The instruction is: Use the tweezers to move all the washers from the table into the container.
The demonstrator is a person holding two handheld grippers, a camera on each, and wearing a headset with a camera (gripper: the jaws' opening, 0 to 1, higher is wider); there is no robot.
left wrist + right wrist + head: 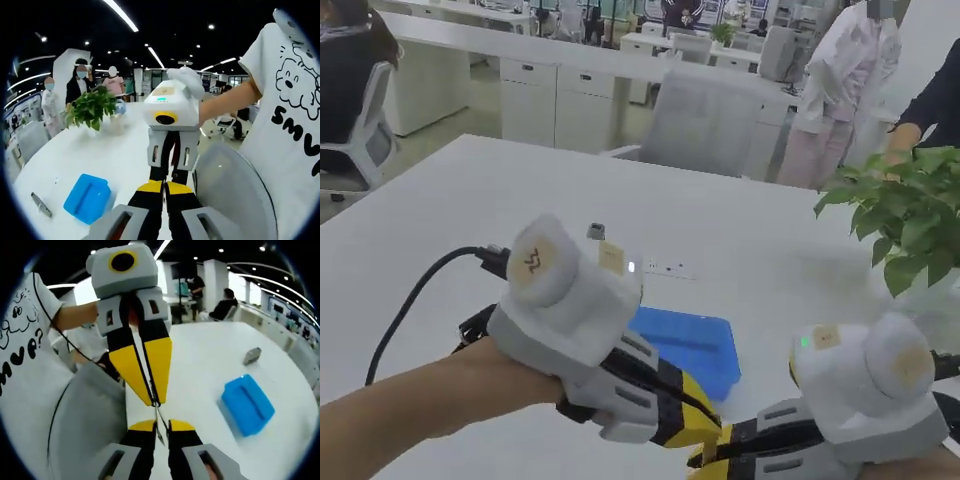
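Observation:
My two grippers point tip to tip just above the white table's near edge. Thin metal tweezers (160, 427) run from the shut yellow jaws of the left gripper (155, 401) into the right gripper (162, 429), whose jaws close on them. From the head view the left gripper (715, 432) comes in from the left and the right gripper (705, 458) from the right. The blue container (695, 345) (87, 197) (248, 405) lies flat on the table just beyond them. Tiny specks that may be washers (660, 267) lie further back, too small to tell.
A small grey object (595, 232) (252, 356) sits behind the container. A potted plant (910, 215) (90, 107) stands at the table's right side. A grey chair (705, 120) is at the far edge, another chair back (235, 195) is close to me, and people stand beyond.

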